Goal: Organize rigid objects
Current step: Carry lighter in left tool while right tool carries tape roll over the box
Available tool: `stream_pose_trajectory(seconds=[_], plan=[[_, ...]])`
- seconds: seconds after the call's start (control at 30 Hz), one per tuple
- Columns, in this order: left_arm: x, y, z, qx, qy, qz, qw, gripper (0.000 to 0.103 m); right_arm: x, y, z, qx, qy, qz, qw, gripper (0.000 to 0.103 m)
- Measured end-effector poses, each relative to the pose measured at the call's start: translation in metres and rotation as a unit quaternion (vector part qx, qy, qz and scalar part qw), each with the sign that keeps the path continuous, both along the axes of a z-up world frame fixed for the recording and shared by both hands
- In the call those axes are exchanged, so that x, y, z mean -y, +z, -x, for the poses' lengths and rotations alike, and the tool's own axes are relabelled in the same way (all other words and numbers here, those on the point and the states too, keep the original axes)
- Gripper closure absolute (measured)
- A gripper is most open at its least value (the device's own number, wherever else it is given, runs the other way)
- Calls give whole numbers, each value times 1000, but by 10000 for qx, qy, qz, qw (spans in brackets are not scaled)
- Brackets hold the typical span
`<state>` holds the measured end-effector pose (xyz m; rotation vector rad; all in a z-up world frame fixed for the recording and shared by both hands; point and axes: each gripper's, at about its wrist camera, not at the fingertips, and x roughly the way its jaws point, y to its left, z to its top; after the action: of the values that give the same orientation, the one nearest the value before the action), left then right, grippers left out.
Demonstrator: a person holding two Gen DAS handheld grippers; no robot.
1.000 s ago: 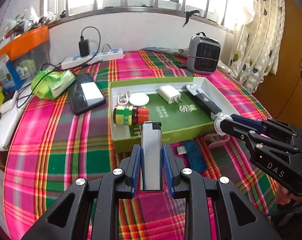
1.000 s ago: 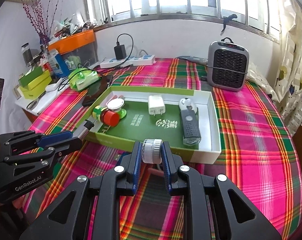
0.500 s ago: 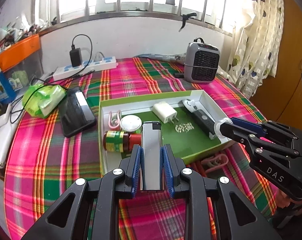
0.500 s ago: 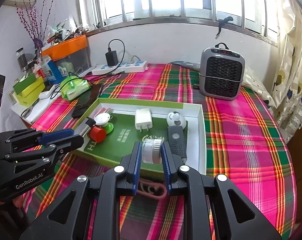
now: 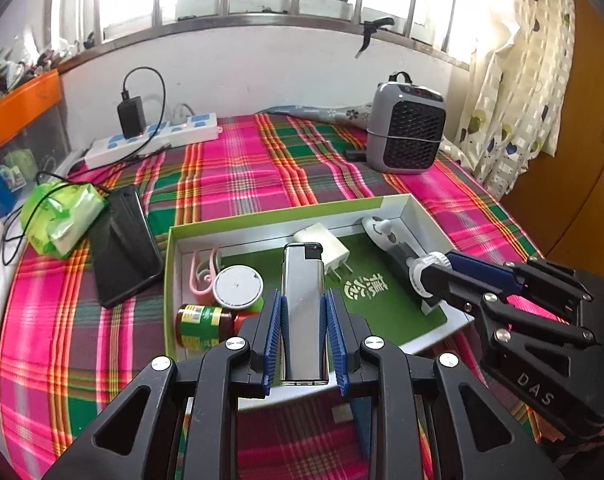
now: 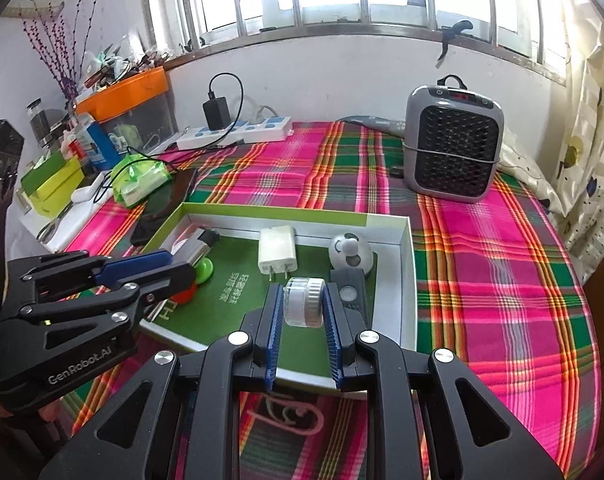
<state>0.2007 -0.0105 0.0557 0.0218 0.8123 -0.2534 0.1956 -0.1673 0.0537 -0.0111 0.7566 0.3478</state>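
My left gripper (image 5: 304, 320) is shut on a silver lighter (image 5: 304, 304) with a black cap, held above the near half of the green box (image 5: 269, 216). My right gripper (image 6: 302, 312) is shut on a small clear jar with a white lid (image 6: 304, 300), held over the box's (image 6: 406, 240) near right part. Inside the box lie a white charger plug (image 6: 277, 248), a black-and-white tool (image 6: 352, 276), a green-labelled jar with a red lid (image 5: 203, 326), a round white-lidded pot (image 5: 237, 288) and a pink hook (image 5: 203, 272). The left gripper (image 6: 169, 264) also shows from the side in the right wrist view.
A grey heater (image 6: 454, 140) stands at the back right of the plaid table. A power strip (image 5: 153, 140), a black phone (image 5: 121, 248) and a green packet (image 5: 61, 216) lie left of the box. A pink hook (image 6: 289, 416) lies on the cloth in front of the box.
Both grippers have moved forward with their loads, from in front of the box to above its inside. The box contents have not moved.
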Motion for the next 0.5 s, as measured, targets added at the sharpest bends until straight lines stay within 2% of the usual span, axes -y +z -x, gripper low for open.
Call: stream_pose_trajectory(seconds=[0.5], plan=[[7, -22, -32, -287, 53, -109, 9995, 81, -6, -19, -25, -327, 271, 68, 9991, 82]])
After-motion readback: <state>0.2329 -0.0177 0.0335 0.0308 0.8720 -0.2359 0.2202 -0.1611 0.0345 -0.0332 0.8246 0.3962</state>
